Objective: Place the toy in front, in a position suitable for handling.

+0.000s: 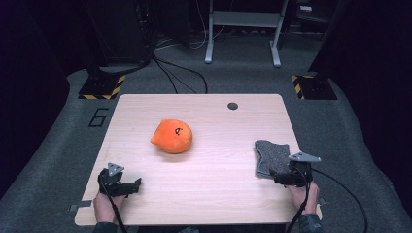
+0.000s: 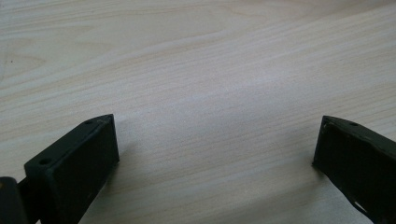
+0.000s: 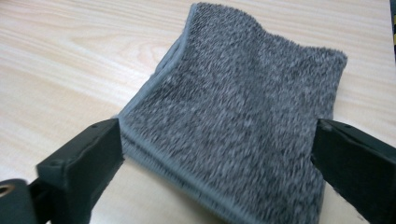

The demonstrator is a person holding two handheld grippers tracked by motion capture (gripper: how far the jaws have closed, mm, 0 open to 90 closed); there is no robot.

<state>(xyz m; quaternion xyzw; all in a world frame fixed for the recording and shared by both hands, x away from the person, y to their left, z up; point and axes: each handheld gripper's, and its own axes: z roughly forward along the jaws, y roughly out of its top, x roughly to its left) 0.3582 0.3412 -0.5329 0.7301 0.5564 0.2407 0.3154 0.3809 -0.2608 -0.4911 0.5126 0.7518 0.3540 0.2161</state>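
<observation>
A folded grey towel (image 1: 271,156) lies flat near the right edge of the wooden table (image 1: 214,194). My right gripper (image 1: 281,177) sits at its near end. In the right gripper view the towel (image 3: 243,116) lies between the two black jaws of that gripper (image 3: 217,144). The jaws stand wide, one at each side edge of the cloth, and do not squeeze it. An orange round plush toy (image 1: 172,136) with a black mark rests at the table's middle left. My left gripper (image 1: 136,185) rests at the near left, open (image 2: 215,140) over bare wood.
A dark round hole (image 1: 232,106) sits near the table's far edge. Beyond the table are two stand bases with yellow-black tape (image 1: 99,87) (image 1: 313,86), cables on the grey floor, and a white frame (image 1: 243,22).
</observation>
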